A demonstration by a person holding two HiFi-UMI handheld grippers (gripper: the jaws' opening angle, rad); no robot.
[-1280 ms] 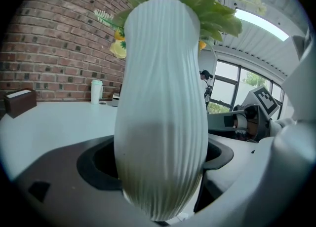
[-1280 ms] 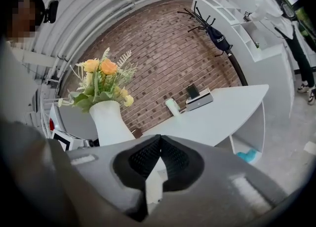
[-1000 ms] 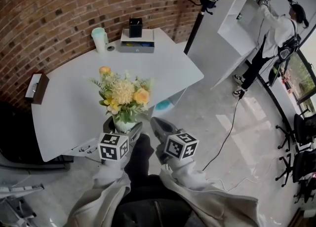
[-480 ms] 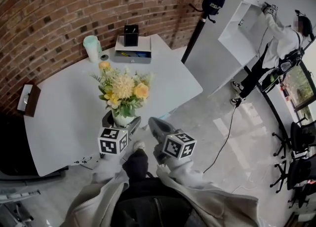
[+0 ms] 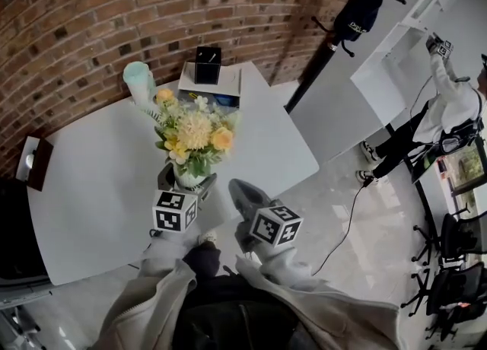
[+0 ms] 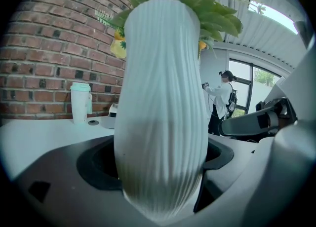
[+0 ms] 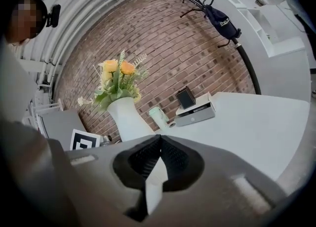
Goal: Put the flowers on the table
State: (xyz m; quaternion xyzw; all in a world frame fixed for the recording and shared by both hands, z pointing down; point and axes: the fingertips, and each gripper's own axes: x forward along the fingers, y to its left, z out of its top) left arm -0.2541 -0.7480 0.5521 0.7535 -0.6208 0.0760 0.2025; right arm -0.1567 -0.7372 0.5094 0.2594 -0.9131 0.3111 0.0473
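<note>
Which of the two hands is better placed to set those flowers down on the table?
Left. The left gripper clamps the white vase of flowers at the table's near edge; the right gripper is shut and empty beside it.

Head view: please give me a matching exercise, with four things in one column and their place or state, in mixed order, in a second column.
1. vase
2. right gripper
3. pale green cup
4. dark bag

A. jaws together, empty
B. hangs on the coat stand
C. clamped in the left gripper
D. stands on the table by the brick wall

Pairs: 1-C, 2-A, 3-D, 4-B
</note>
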